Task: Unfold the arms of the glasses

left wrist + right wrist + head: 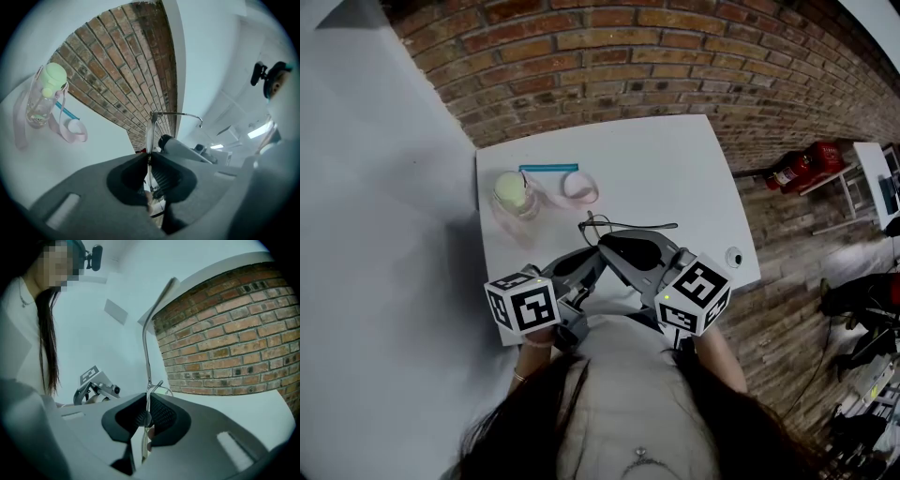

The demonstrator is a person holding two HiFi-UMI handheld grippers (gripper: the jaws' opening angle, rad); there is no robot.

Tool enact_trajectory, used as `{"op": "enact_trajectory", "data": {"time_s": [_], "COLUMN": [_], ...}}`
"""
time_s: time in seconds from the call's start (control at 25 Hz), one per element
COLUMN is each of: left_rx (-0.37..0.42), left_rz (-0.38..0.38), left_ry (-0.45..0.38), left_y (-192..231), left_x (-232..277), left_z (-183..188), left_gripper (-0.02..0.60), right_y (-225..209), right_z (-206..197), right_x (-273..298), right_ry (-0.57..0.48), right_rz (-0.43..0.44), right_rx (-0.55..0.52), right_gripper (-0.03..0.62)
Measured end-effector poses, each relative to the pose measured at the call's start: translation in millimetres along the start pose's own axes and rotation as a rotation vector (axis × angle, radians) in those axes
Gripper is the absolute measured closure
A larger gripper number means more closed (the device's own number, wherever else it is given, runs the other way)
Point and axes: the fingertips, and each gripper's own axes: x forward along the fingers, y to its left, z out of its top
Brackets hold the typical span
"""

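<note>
Your left gripper (149, 157) has its jaws shut on the glasses (150, 131). A thin rim edge climbs from the pinch toward 12 o'clock, and from its top one arm (178, 114) juts to 3 o'clock and ends in a down-turned tip. Your right gripper (146, 401) is also clamped on a thin part of the frame, with a long arm rising from between its jaws toward 1 o'clock.

In the head view the two gripper noses meet over the near half of the table (675, 169). The glasses are held in the air just beyond them at 12 o'clock, long axis running 9 to 3.

The arm's free end lies to the right, so your right gripper looks nearer for the swing while your left steadies the frame. I cannot tell how the second arm lies.
</note>
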Motion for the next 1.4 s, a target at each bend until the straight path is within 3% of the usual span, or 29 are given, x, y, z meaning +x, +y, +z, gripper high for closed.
{"op": "enact_trajectory", "data": {"time_s": [0.72,1.0,1.16,1.4], "left_rx": [-0.161,-0.185,-0.245,-0.325], "left_rz": [-0.052,-0.072,-0.053,-0.081], "left_ry": [-0.034,-0.047,-0.056,-0.074], "left_y": [8,6,10,11], "left_x": [-3,-3,-5,-4], "left_z": [0,3,-1,0], "left_gripper": [0.560,0.560,0.560,0.560], "right_y": [0,1,1,-1], "right_z": [11,18,21,25], "right_x": [-6,-12,-16,-19], "right_ry": [-0.041,-0.059,-0.074,-0.094], "right_rz": [-0.009,-0.007,-0.005,-0.006], "right_rx": [-0.034,-0.032,-0.038,-0.039], "right_gripper": [0.563,0.563,0.563,0.563]}}
